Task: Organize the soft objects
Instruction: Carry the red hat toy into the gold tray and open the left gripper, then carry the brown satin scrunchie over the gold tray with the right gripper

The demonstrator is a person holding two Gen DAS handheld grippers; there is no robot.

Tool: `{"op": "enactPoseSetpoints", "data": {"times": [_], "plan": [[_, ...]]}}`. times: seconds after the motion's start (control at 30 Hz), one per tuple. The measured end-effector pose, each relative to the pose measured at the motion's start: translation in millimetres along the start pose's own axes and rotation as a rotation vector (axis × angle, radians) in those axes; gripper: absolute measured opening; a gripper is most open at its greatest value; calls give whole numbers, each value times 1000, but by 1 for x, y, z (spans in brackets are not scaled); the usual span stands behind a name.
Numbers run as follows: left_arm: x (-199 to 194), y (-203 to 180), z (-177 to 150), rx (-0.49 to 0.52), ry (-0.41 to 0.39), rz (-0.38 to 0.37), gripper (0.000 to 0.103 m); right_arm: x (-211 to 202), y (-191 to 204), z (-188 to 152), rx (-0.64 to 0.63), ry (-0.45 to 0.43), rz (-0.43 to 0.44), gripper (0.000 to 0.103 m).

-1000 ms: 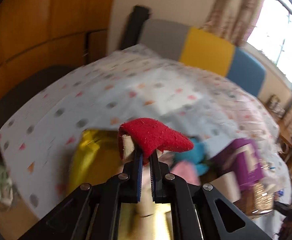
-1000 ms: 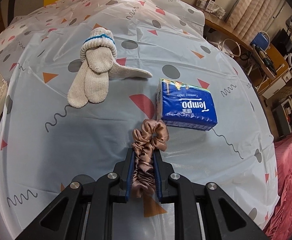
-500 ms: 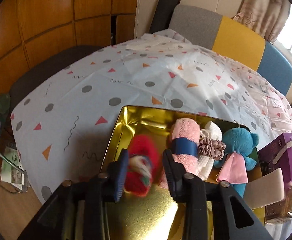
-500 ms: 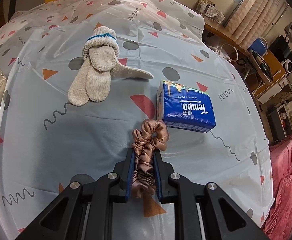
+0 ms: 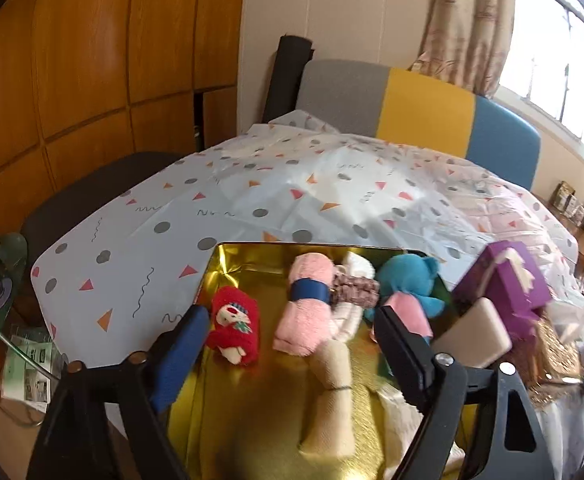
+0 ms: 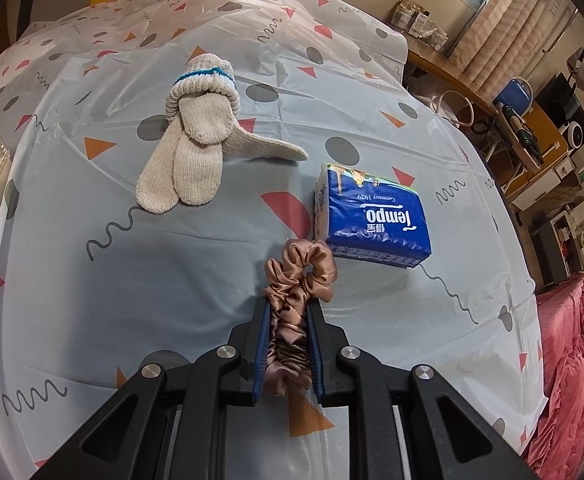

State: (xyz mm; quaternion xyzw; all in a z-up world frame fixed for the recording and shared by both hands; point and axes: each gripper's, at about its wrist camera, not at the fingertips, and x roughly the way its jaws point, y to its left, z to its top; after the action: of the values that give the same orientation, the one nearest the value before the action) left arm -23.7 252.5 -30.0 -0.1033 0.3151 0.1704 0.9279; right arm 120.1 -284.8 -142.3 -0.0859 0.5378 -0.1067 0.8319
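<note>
Left hand-held gripper [image 5: 288, 332], jaws just opened wide, red sock [image 5: 233, 329] loose in gold tray [image 5: 252, 254] — may snag on withdrawal. Right hand-held gripper [image 6: 288, 316] clamped on scrunchie [image 6: 297, 292] — satin could slip.

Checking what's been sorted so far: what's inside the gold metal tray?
Inside the gold metal tray: red sock, pink rolled towel, patterned scrunchie, teal plush toy, beige cloth. A white item behind the towel is mostly covered.
</note>
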Motion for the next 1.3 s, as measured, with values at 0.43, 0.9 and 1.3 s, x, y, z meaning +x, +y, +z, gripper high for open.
{"op": "enactPoseSetpoints", "data": {"times": [0.43,0.9,1.3], "plan": [[-24,-14,-17,51,17,-13,96,-10,12,1,-7,12,259,16],[-24,-2,-22,51,33,-12,96,-106,18,39,59,-193,341,15],[-22,13,-25,20,43,0,96,-278,197,39,-385,-497,646,15]]}}
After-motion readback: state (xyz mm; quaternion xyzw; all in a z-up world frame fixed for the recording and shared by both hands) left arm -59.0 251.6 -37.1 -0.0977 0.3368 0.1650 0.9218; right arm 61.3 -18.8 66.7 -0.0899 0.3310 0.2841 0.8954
